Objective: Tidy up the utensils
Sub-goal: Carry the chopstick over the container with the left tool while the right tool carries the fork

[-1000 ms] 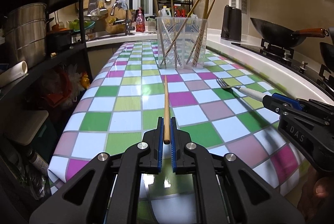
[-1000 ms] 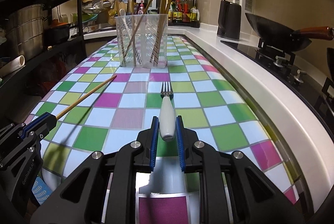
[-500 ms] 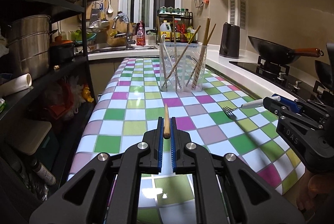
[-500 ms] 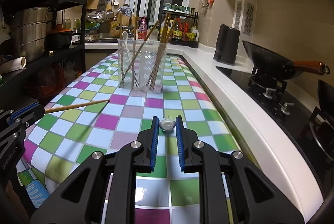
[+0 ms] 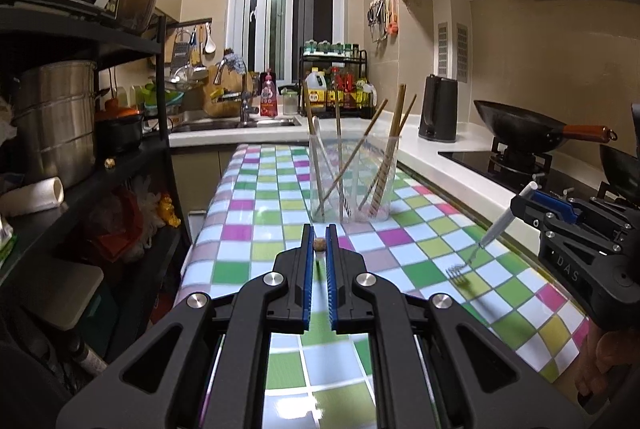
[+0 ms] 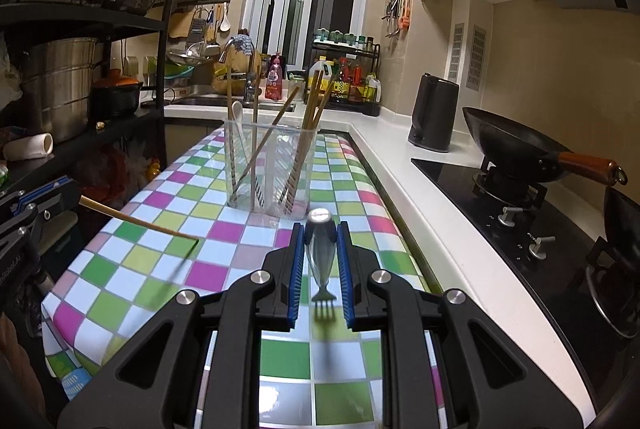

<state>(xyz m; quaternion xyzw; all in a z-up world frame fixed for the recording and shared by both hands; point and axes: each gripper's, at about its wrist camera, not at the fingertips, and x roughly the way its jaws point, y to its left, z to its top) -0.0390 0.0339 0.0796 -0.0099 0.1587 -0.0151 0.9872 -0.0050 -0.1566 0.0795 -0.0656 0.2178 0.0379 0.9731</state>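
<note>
- Both claws have risen since the earlier frames, lifting their utensils off the checkered desk (image 5: 256, 225); each utensil now hangs tip-down instead of lying flat.
- Left claw (image 5: 319, 249) is clamped on a wooden chopstick (image 6: 136, 219), whose butt end shows between the blue pads in its own view; in the right wrist view the stick slants down to the right, its tip just over a green square.
- Right claw (image 6: 321, 241) grips a fork (image 6: 320, 261) by its white handle, with the tines pointing down above the desk.
- In the left wrist view the fork (image 5: 494, 229) hangs at the right, tines low near the cloth.
- Farther along the desk stands a clear holder (image 6: 272, 169) with several chopsticks and a white spoon leaning inside, well apart from both claws.
- At the right, a black wok (image 6: 520, 141) sits on the stove.
</note>
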